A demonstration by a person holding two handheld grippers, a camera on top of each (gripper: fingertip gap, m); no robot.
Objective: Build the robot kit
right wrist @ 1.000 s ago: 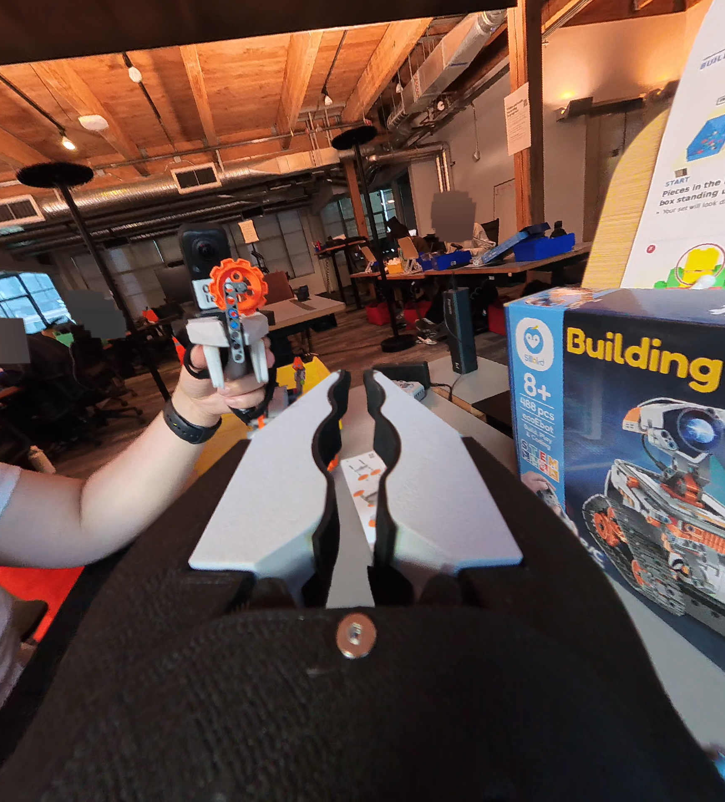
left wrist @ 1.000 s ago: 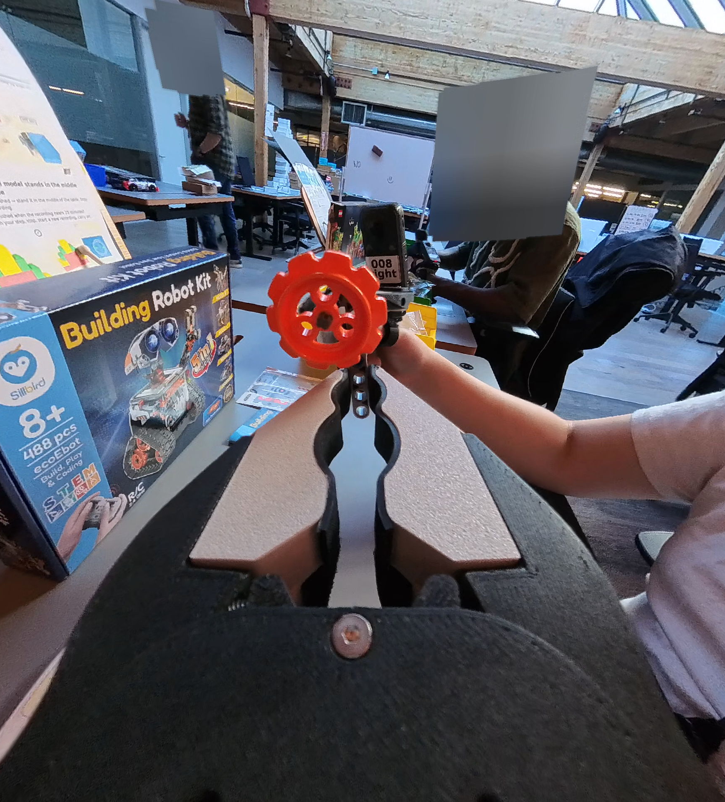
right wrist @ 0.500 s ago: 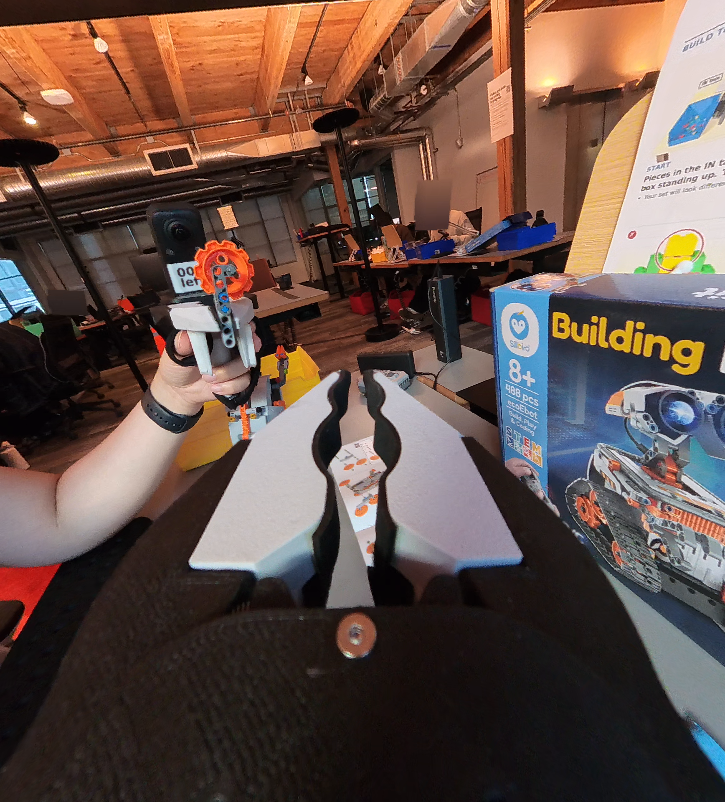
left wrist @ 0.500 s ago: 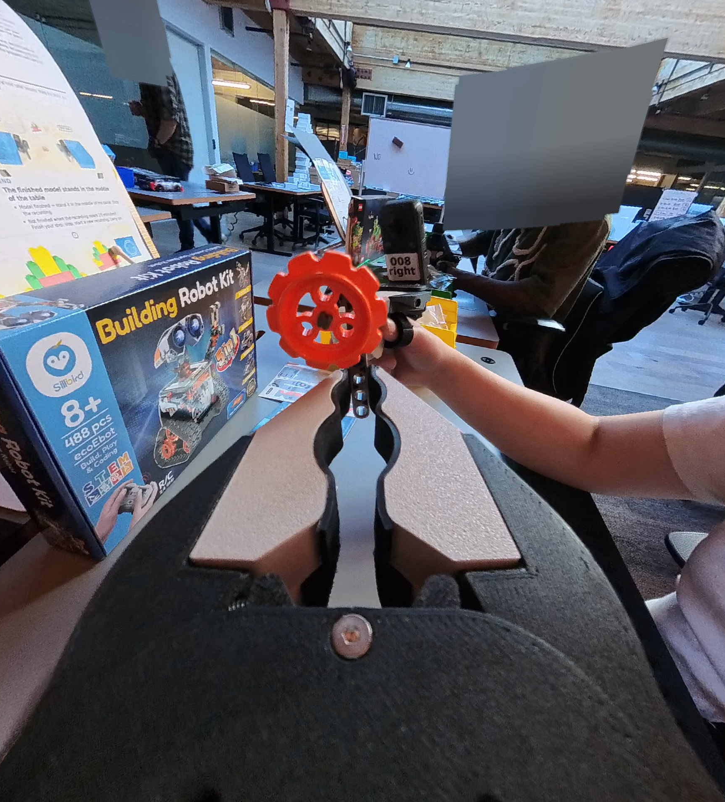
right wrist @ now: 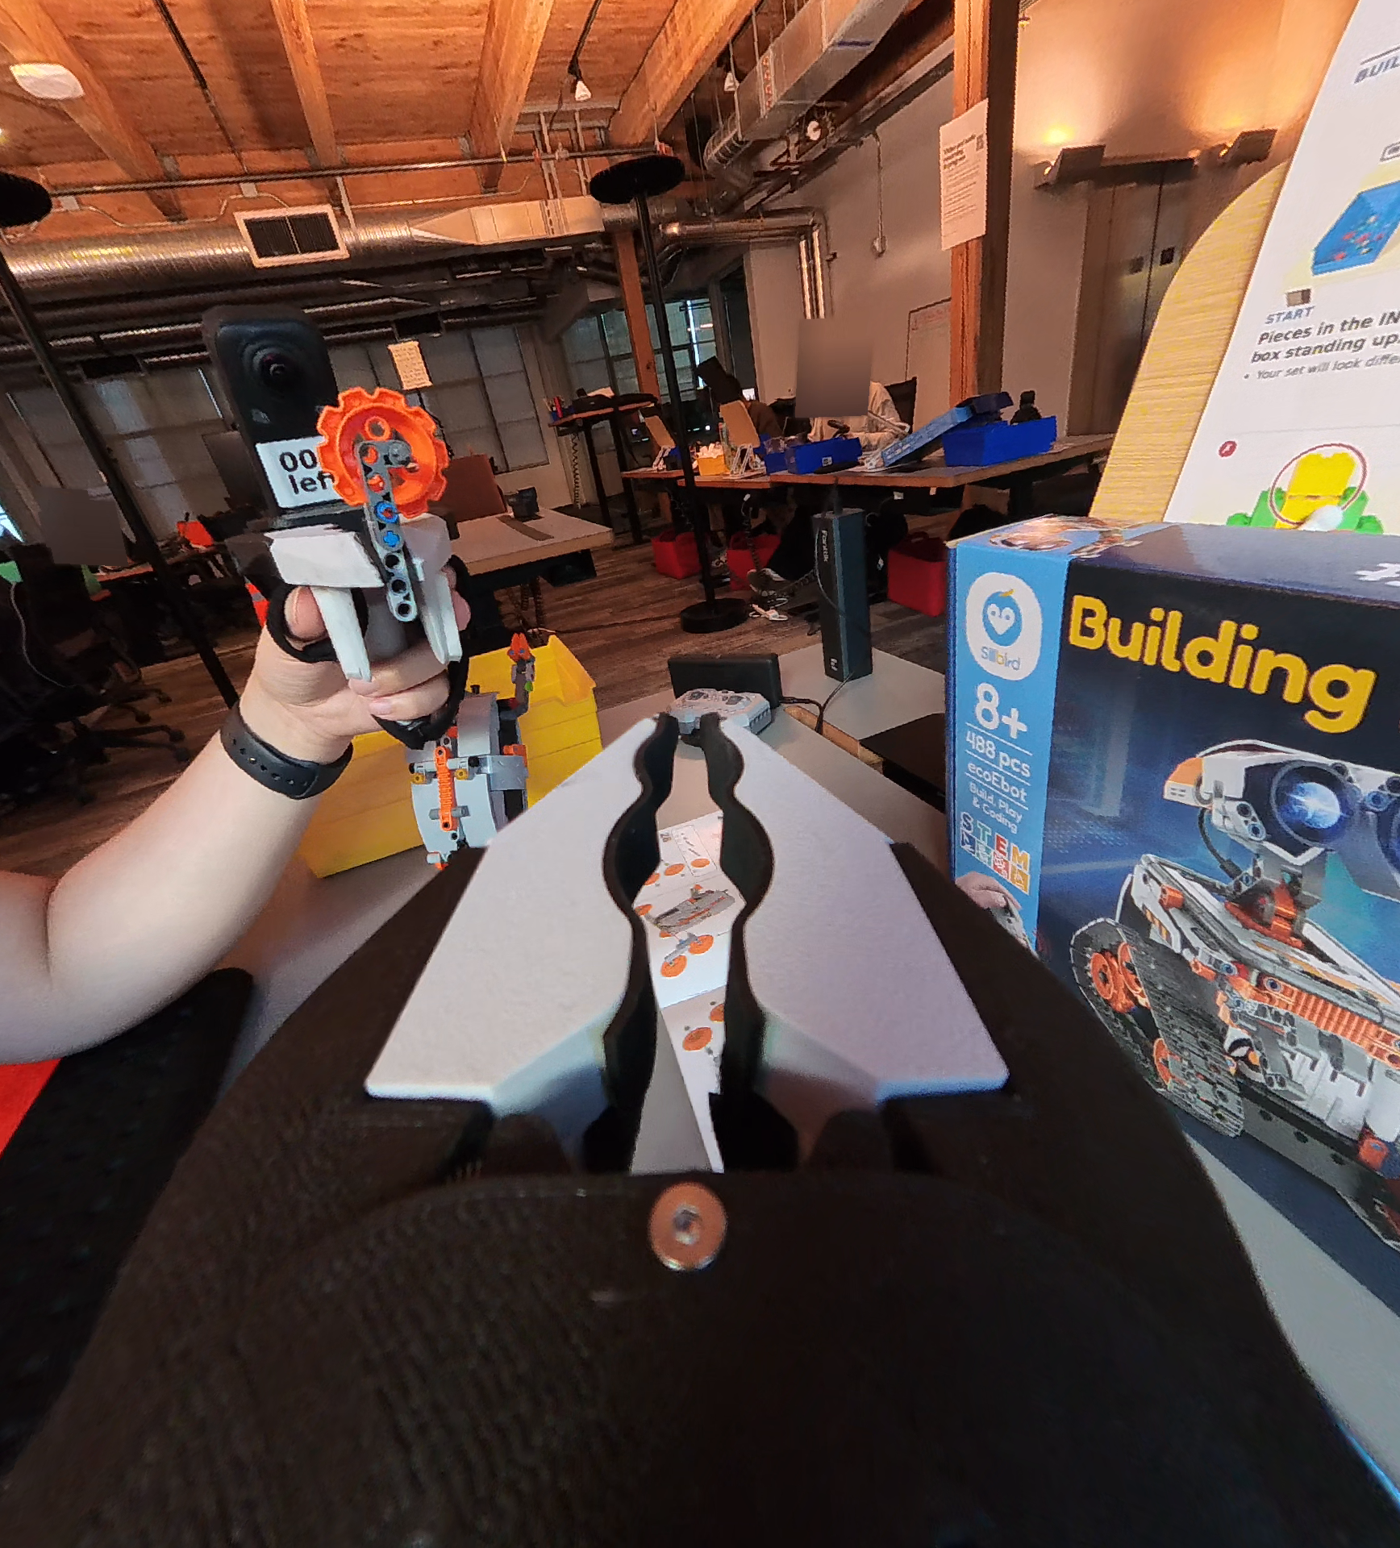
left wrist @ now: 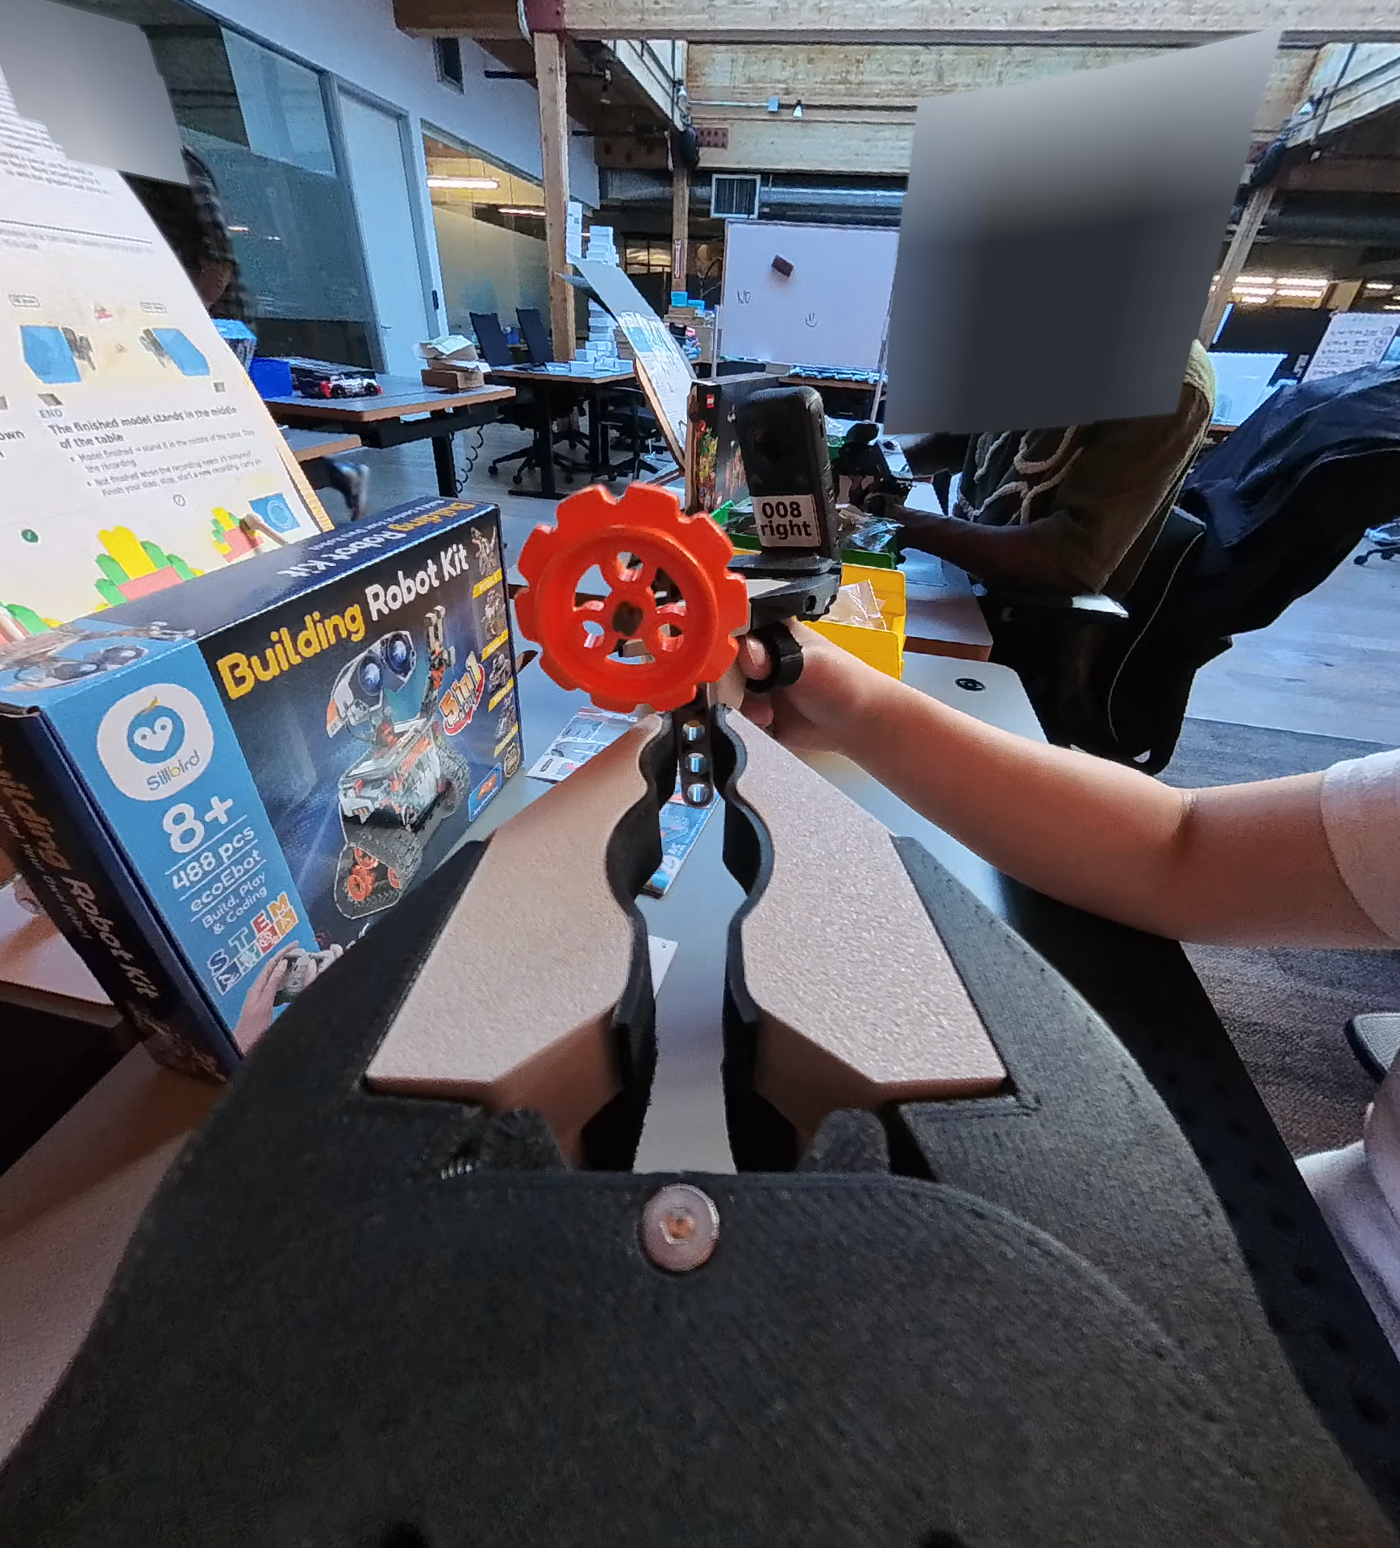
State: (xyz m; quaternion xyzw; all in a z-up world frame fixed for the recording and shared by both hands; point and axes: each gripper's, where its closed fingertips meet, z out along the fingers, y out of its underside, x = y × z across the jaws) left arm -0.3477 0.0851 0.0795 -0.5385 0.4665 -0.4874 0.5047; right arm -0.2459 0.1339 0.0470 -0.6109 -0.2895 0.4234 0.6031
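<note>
**Obs 1:** Since a second ago both views have tilted down: more of the grey counter (left wrist: pixel 973 695) shows, and the blue and black cardboard kit box (left wrist: pixel 261 771) sits further right in the left wrist view. Grip unchanged.

**Obs 2:** Left tool (left wrist: pixel 695 754) state?

**Obs 1:** Closed to a narrow slot on a dark grey perforated plastic beam (left wrist: pixel 695 758), pinched at the tips. Beam stands roughly upright. An orange toothed plastic wheel (left wrist: pixel 632 607) sits at its top end, above the fingertips. Held in the air, clear of the counter.

**Obs 2:** Confirmed from the right wrist view: same wheel (right wrist: pixel 382 456) and beam (right wrist: pixel 391 544) between the pale fingers, hand wrapped round the handle below.

**Obs 1:** Right tool (right wrist: pixel 690 729)?

**Obs 2:** Jaws nearly together, small gap at the tips, nothing between them. Raised over the counter, well apart from the left tool. A printed instruction booklet (right wrist: pixel 684 913) lies flat beneath it.

**Obs 1:** Surroundings?

**Obs 2:** Kit box stands on the counter just right of the right tool. A partly built grey and orange brick model (right wrist: pixel 466 779) stands by a yellow plastic bin (right wrist: pixel 546 729), below the left hand. A small grey electronic block (right wrist: pixel 722 708) lies beyond the right fingertips.
</note>
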